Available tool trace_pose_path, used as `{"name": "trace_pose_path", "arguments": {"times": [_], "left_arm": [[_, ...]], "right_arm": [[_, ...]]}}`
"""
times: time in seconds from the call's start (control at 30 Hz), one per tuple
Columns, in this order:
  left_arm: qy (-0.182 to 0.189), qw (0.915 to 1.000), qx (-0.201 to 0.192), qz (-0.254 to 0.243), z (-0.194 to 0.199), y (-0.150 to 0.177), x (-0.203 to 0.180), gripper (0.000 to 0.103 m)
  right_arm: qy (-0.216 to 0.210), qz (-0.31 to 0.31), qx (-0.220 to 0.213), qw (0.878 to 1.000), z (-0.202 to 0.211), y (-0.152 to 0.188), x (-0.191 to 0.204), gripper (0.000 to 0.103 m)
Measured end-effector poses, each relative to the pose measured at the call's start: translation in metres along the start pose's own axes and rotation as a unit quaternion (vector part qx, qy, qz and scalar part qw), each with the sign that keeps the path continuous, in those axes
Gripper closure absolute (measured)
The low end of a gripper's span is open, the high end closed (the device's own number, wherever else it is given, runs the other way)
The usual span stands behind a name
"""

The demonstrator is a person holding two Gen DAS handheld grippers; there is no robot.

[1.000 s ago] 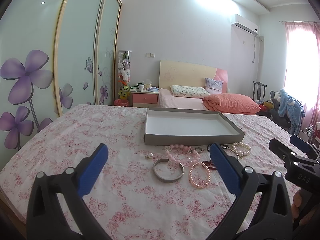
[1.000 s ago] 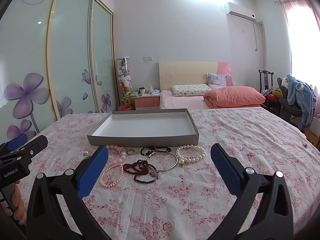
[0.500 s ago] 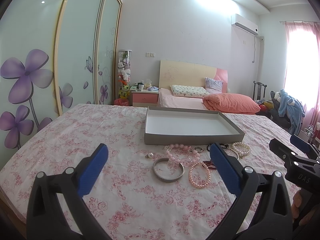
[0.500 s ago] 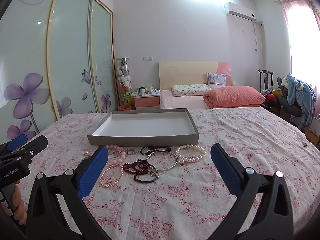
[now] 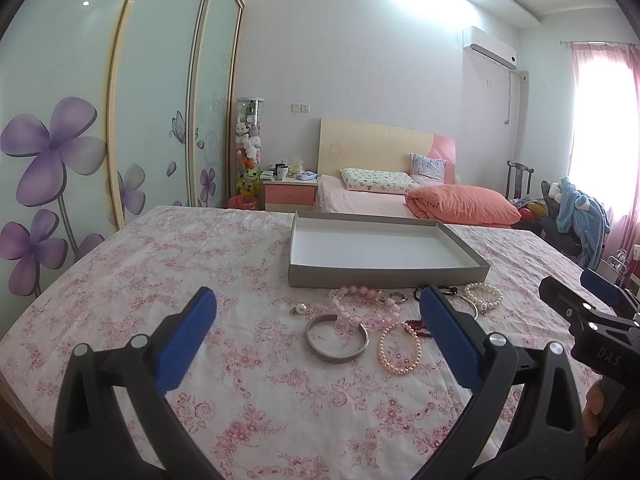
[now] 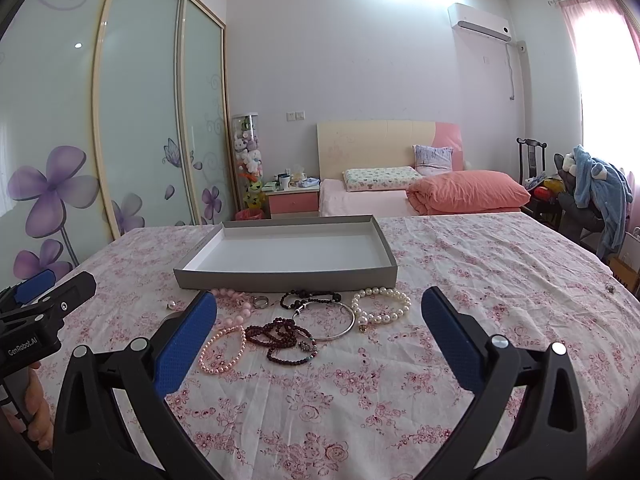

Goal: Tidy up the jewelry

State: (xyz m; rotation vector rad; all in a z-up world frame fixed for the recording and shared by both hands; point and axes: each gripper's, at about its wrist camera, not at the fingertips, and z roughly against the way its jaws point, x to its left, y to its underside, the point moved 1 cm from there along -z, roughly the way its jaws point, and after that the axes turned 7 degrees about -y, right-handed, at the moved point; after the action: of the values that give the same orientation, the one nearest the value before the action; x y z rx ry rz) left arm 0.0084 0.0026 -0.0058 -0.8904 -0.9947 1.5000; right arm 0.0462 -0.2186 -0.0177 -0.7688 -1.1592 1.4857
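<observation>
Both grippers, left (image 5: 316, 320) and right (image 6: 320, 320), spread wide and empty: best lowered onto one bracelet (image 6: 380, 306), clear of tangled neighbours.

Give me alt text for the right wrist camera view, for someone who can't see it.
Open right tongs hover empty above a cluster of bracelets and rings on a pink floral bedspread, just in front of an empty grey tray. The left tongs show at the left edge; a bedroom lies behind.

Bracelets (image 6: 304, 328) beside empty tray (image 6: 288, 276).
</observation>
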Motion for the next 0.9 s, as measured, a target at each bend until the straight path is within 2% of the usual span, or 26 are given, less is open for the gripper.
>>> {"name": "trace_pose_path", "arguments": {"times": [0.9], "left_arm": [[0.000,1.0000,0.002,0.000,-0.0014,0.0035,-0.0018,0.004]], "right_arm": [[0.000,-0.001,0.001,1.000,0.0004,0.0004,-0.0008,0.002]]}}
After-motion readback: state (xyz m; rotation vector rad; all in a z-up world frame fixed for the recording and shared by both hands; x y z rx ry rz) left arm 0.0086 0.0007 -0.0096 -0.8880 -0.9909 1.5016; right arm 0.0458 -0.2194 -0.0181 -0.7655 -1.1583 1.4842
